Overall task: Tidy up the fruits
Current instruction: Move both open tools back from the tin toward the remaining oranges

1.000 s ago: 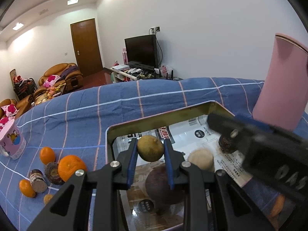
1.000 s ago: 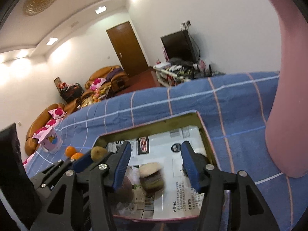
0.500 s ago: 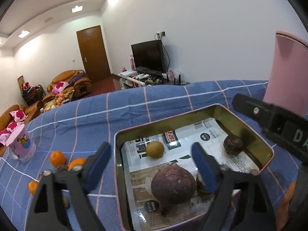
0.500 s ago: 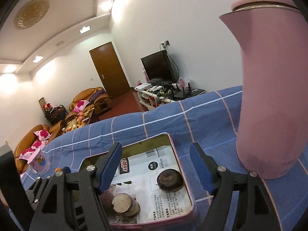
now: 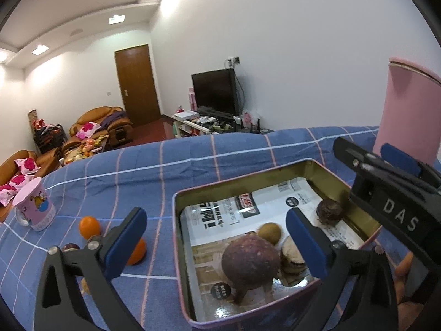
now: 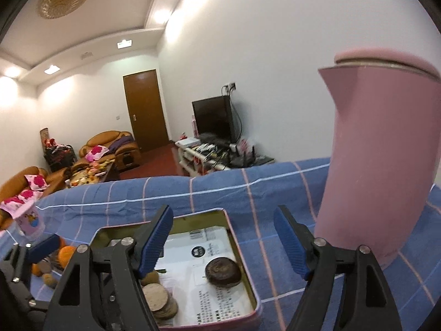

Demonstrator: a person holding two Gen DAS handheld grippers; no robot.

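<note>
A pink-rimmed metal tin (image 5: 176,215) lined with paper stands on the blue checked cloth. In it lie a large purple fruit (image 5: 249,262), a small green-brown fruit (image 5: 269,233), a cut brown fruit (image 5: 292,253) and a dark round fruit (image 5: 329,211). My left gripper (image 5: 217,245) is open and empty above the tin's near side. My right gripper (image 6: 223,244) is open and empty above the tin (image 6: 242,251); the dark round fruit (image 6: 222,271) lies below it. Oranges (image 5: 88,226) and small dark fruits lie on the cloth left of the tin.
A tall pink jug (image 6: 380,165) stands right of the tin, close to my right gripper. A pink printed cup (image 5: 34,207) stands at the far left. The right gripper's black body (image 5: 391,207) crosses the left wrist view at right.
My left gripper opened and let the green-brown fruit drop into the tin, then drew back. My right gripper rose and pulled back from the tin.
</note>
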